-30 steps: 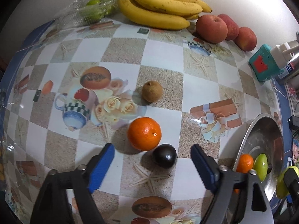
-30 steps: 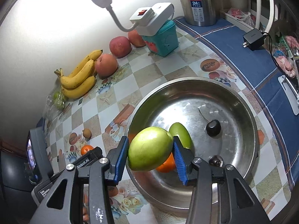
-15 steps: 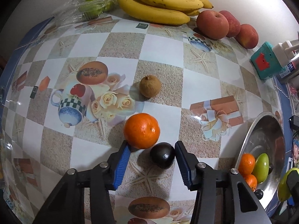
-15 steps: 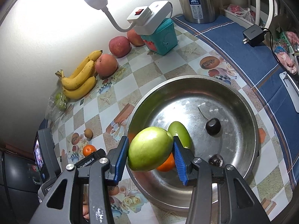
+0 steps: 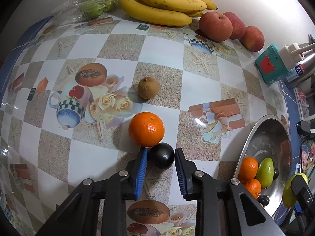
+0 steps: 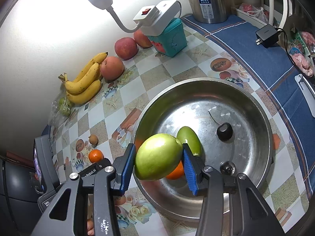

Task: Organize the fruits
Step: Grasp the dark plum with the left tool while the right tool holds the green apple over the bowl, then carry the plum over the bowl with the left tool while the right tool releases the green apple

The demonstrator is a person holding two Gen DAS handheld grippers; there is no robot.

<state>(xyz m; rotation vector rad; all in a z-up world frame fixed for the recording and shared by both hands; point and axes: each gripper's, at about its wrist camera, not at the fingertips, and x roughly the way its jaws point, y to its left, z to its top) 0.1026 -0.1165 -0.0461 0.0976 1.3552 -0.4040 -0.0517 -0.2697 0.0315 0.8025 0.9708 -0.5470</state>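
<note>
A: Black, glossy small fruit (image 5: 161, 158) pinched between blue pads (image 5: 142, 169) of left gripper (image 5: 160, 158); jaws just closed in, now pressing both flanks. Fruit resting on tablecloth (image 5: 163, 45), not lifted.

B: Neighbours?

A: Orange mandarin (image 5: 146, 128) just beyond left fingertip, touching or nearly touching dark fruit; cannot tell which. Brown round fruit (image 5: 148, 88) further ahead, well apart. Probably gripped low and from the near side to keep the mandarin out of the jaws.

B: Right side?

A: Right gripper (image 6: 158, 162) clamped on green fruit (image 6: 157, 157), held clear above near rim of steel bowl (image 6: 261, 106). Looks parked over the bowl, waiting to drop.

B: Bowl contents?

A: Second green fruit (image 6: 190, 140) just past right finger, orange piece (image 6: 175, 172) under the held fruit, two dark round fruits (image 6: 224, 131) off to right of fingers. Wide bare metal ahead and right; room for release there.

B: Clearance for left lift?

A: Open cloth on right of fingers toward bowl rim; nothing in between. Risk: mandarin nudged and rolling when dark fruit comes up. Straight rise advised before any sideways carry.

B: Elsewhere?

A: Bananas (image 5: 163, 5) and apples (image 5: 215, 26) far ahead by wall, out of the way.
</note>
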